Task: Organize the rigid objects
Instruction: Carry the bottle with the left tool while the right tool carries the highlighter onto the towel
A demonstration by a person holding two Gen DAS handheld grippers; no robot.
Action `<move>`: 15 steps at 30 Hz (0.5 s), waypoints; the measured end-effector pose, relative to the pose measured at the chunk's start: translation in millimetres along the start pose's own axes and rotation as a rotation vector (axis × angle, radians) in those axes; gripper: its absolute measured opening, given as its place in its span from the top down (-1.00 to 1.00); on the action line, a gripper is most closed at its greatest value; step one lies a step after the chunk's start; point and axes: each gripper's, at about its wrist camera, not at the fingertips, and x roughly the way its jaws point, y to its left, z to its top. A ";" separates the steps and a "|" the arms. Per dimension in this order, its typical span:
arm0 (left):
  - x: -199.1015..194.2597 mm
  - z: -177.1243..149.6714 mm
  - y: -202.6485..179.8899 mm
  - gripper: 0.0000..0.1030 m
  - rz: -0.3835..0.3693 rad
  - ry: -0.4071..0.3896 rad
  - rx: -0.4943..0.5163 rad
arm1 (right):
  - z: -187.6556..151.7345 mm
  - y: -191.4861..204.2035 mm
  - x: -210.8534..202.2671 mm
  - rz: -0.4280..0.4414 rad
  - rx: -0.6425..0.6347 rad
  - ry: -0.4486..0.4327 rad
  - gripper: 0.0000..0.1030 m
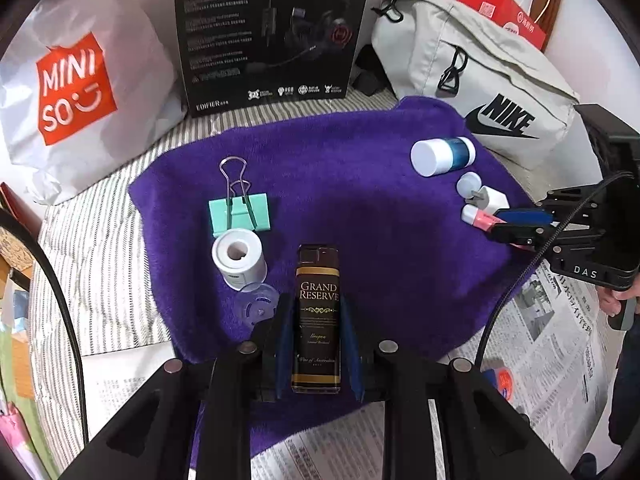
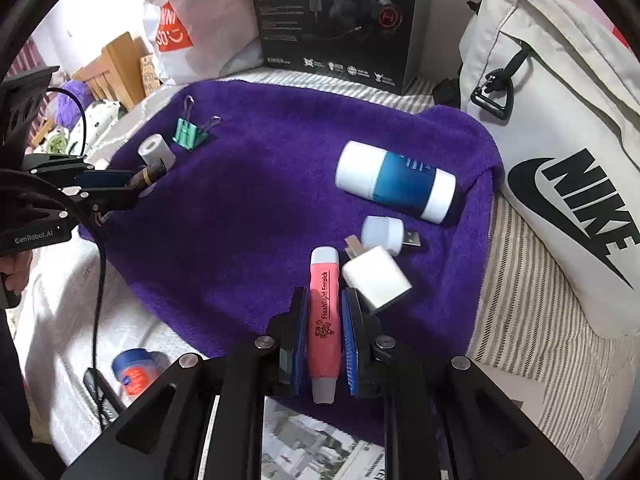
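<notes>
A purple towel [image 1: 360,200] holds the objects. My left gripper [image 1: 318,312] is shut on a dark "Grand Reserve" bottle-shaped lighter [image 1: 318,320], low over the towel's near edge. A white cylinder [image 1: 239,262], a green binder clip [image 1: 240,212] and a clear disc [image 1: 258,306] lie to its left. My right gripper [image 2: 324,312] is shut on a pink flashlight earpick [image 2: 323,320]. Beside it lie a white USB plug [image 2: 376,280], a small USB light [image 2: 380,234] and a blue-and-white bottle [image 2: 394,182]. The right gripper also shows in the left wrist view [image 1: 516,226].
A black headphone box [image 1: 272,28], a Miniso bag [image 1: 76,88] and a grey Nike bag [image 1: 480,80] stand behind the towel. Newspaper [image 1: 552,340] lies at the near side. A blue-capped jar [image 2: 134,370] lies off the towel on striped bedding [image 2: 532,320].
</notes>
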 end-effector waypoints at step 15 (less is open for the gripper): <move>19.2 -1.5 4.4 0.56 0.036 0.038 -0.001 | -3.9 -6.9 10.1 0.000 -0.006 0.009 0.67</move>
